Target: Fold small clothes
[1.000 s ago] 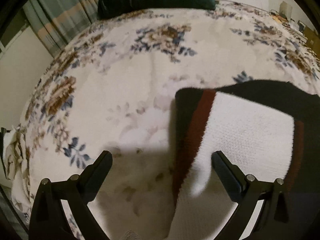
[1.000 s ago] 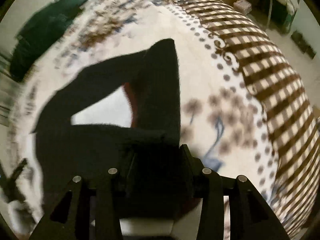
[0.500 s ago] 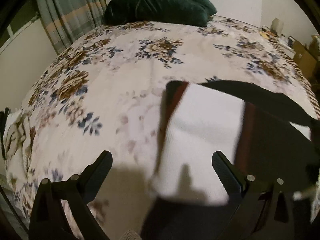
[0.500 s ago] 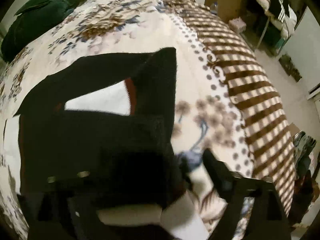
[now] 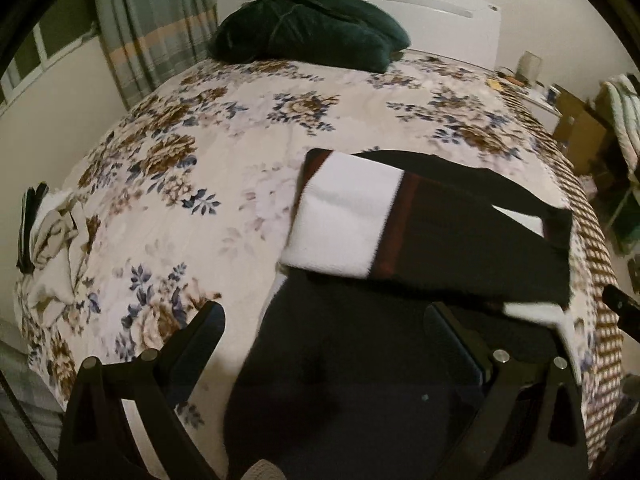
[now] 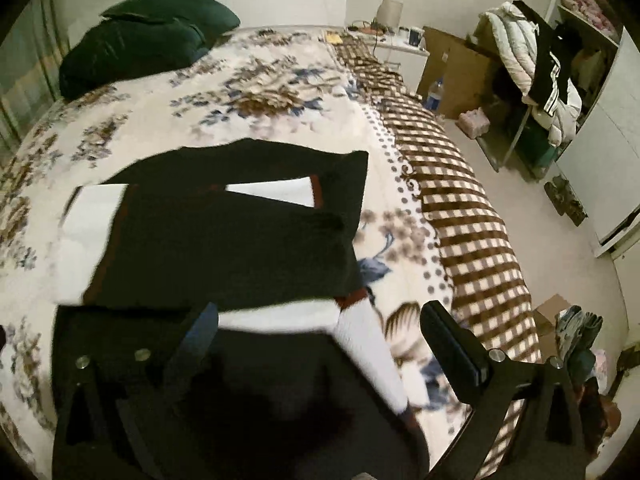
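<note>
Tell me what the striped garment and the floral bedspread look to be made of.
Striped garment: looks like soft knit, matte, with a fuzzy nap on the white band; fibre unclear. Floral bedspread: seemingly plush fleece, printed, faint sheen, softly blurred pattern edges.

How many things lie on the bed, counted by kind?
Black, white and maroon garment: 1
Dark green pillow pile: 1
Crumpled pale cloth at the bed's edge: 1
Total: 3
</note>
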Demonstrator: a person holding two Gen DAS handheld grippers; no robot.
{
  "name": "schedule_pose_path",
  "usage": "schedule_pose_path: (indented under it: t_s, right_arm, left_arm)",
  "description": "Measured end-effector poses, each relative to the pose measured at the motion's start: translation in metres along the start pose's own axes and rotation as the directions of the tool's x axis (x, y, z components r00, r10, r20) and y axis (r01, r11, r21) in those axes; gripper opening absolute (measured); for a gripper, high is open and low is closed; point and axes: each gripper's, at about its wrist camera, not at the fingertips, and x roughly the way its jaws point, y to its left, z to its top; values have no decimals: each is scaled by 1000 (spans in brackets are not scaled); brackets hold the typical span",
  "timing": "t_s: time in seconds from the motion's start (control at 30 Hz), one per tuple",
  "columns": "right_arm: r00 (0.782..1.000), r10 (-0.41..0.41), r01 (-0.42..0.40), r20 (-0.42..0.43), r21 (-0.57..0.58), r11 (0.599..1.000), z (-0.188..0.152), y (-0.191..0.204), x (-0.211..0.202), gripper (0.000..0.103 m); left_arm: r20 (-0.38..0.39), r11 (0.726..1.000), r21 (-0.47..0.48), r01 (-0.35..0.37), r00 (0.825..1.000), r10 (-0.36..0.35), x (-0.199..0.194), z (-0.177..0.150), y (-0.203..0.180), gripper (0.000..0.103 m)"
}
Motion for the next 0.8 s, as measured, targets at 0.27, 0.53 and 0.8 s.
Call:
schedule_pose_path:
  t_s: [0.27, 0.53, 0.8]
  right_arm:
    - [999, 21, -22, 49, 17, 1000, -39, 6, -85, 103]
    - [998, 53, -55, 26, 63, 996, -89, -8, -137, 103]
    - [966, 74, -29, -248, 184, 983, -198, -70, -71, 103]
  left_arm:
    - [46, 997, 57, 57, 997, -59, -62, -11, -13, 103]
    - [-6, 993, 53, 103, 995, -103, -79, -46, -4, 103]
    - [-228, 999, -36, 17, 973, -25, -11, -137, 57, 103]
